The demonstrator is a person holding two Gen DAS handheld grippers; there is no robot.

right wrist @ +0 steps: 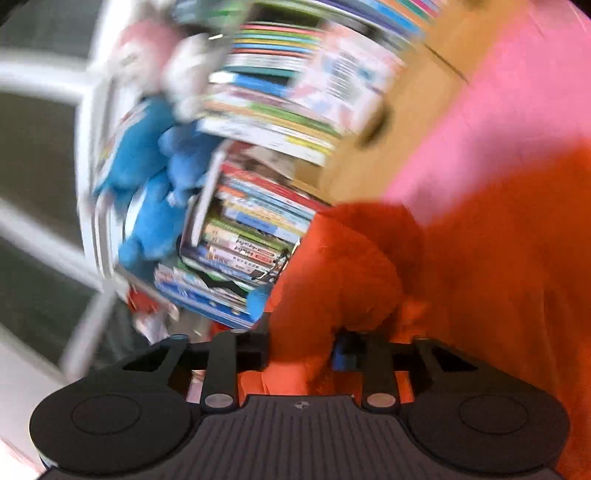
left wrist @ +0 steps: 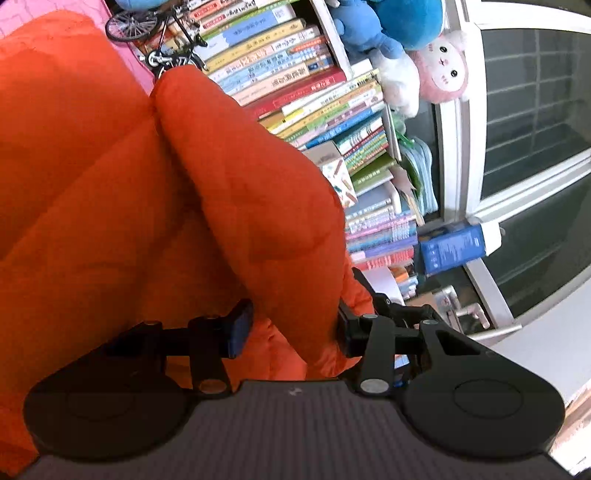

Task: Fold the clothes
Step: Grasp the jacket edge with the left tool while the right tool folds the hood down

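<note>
A puffy orange garment (left wrist: 110,184) fills the left half of the left wrist view and hangs in thick folds. My left gripper (left wrist: 293,328) is shut on one thick fold of it, with the cloth bunched between both pads. The right wrist view is blurred. There the same orange garment (right wrist: 480,258) covers the right side, and a bunched fold of it sits between the fingers of my right gripper (right wrist: 301,350), which is shut on it. The rest of the garment is out of frame.
Close behind the garment stands a bookshelf packed with books (left wrist: 295,74). Blue and pink plush toys (left wrist: 436,66) hang beside it, and a small model bicycle (left wrist: 159,33) sits near the top. A white-framed window (left wrist: 517,147) is to the right. A pink surface (right wrist: 517,110) lies behind.
</note>
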